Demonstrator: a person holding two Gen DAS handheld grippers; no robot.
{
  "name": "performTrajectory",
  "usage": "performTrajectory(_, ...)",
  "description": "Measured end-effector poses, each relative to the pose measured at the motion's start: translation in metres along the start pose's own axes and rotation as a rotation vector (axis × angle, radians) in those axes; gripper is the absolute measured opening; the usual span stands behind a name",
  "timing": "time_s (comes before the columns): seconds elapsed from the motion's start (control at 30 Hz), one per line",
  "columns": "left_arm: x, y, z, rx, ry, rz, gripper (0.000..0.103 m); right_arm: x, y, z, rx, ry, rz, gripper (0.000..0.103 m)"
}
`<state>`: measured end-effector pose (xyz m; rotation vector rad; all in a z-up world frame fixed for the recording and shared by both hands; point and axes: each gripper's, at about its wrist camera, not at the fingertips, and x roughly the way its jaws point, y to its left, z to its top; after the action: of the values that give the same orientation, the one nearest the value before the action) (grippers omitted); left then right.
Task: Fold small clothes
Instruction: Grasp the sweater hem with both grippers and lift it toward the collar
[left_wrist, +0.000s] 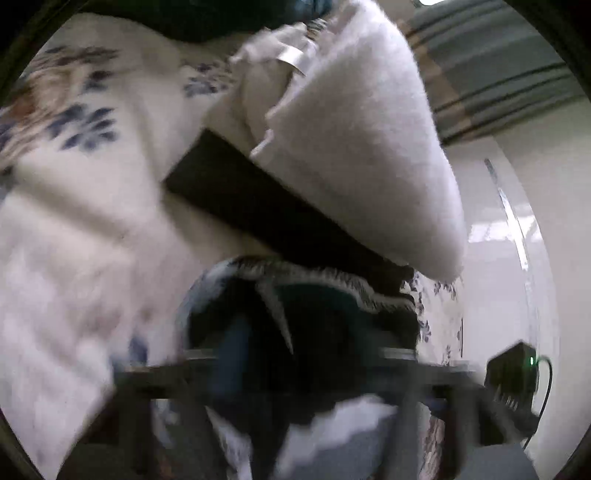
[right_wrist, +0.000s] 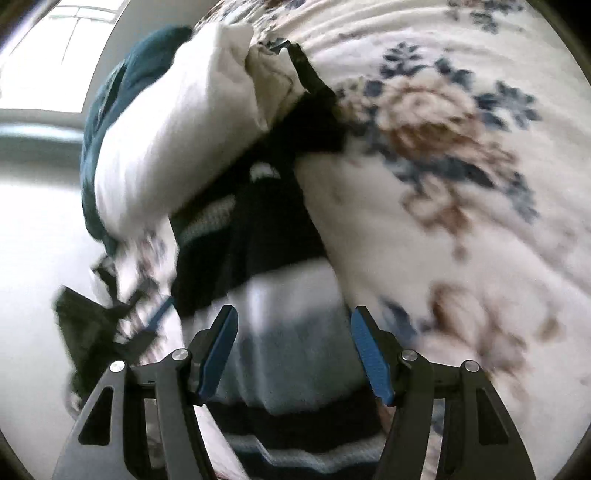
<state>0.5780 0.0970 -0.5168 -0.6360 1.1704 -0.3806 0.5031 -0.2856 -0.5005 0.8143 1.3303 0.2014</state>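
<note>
A dark striped garment (right_wrist: 291, 332) with black, white and grey-blue bands lies on a floral bed cover (right_wrist: 443, 155). My right gripper (right_wrist: 293, 328) is open, its blue pads (right_wrist: 221, 350) on either side of the garment's pale band. In the left wrist view the same dark garment (left_wrist: 314, 314) with a white zigzag trim fills the space in front of my left gripper (left_wrist: 295, 373), which is heavily blurred; its fingers are hidden in the dark cloth. A white fleece garment (left_wrist: 362, 147) lies bunched beyond it, also in the right wrist view (right_wrist: 177, 140).
A teal garment (right_wrist: 110, 110) lies behind the white one. A black strap or band (left_wrist: 258, 199) crosses under the white fleece. A black box with a green light (left_wrist: 513, 373) sits at right. White floor and a window lie beyond the bed edge.
</note>
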Motion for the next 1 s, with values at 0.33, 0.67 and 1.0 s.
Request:
performTrajectory(0.33,0.012,0.036,0.012,0.001,0.045,0.041,0.006,0.049,-0.022,0.033,0.114,-0.032,-0.077,0.007)
performTrajectory(0.67,-0.004,0.026,0.024,-0.004,0.044,-0.024,0.052,0.035,0.043,0.051,-0.129,-0.064,0.022,0.057)
performTrajectory(1.0,0.02,0.016,0.023,0.046,0.072,0.079,0.052,0.113,0.054,0.082,-0.079,0.069,-0.127,0.051)
